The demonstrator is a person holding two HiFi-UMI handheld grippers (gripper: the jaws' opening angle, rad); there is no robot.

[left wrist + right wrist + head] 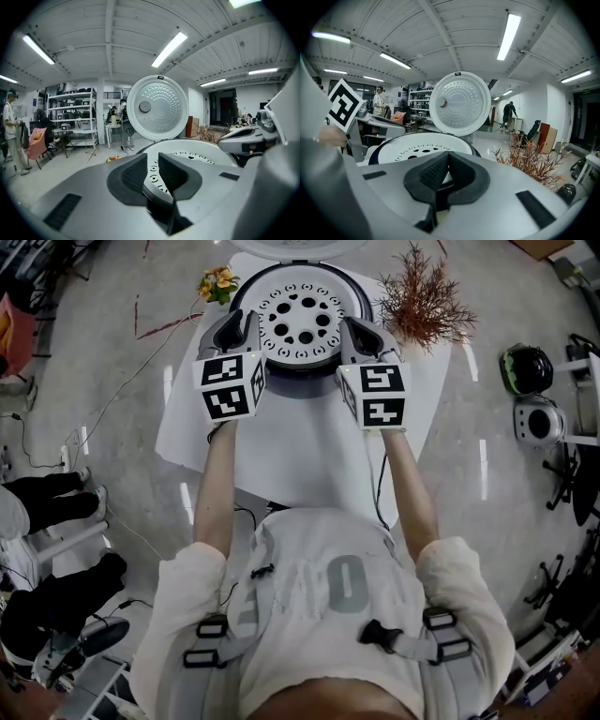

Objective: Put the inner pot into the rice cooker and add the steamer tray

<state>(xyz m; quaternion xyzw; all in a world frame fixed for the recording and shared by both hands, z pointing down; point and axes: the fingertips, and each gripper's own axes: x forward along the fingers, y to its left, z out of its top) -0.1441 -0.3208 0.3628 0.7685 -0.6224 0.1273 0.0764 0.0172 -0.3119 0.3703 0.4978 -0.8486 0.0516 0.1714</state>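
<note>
A white steamer tray with round holes lies level in the mouth of the open rice cooker. The cooker's round lid stands upright behind it. My left gripper is at the tray's left rim, and in the left gripper view its jaws are shut on that rim of the tray. My right gripper is at the right rim. In the right gripper view its pads meet at the tips with the tray just beyond them. The tray hides any inner pot.
The cooker stands on a white-covered table. A dried reddish plant sits right of the cooker and yellow flowers left of it. Helmet-like objects lie on the floor at right. A person stands far left by shelves.
</note>
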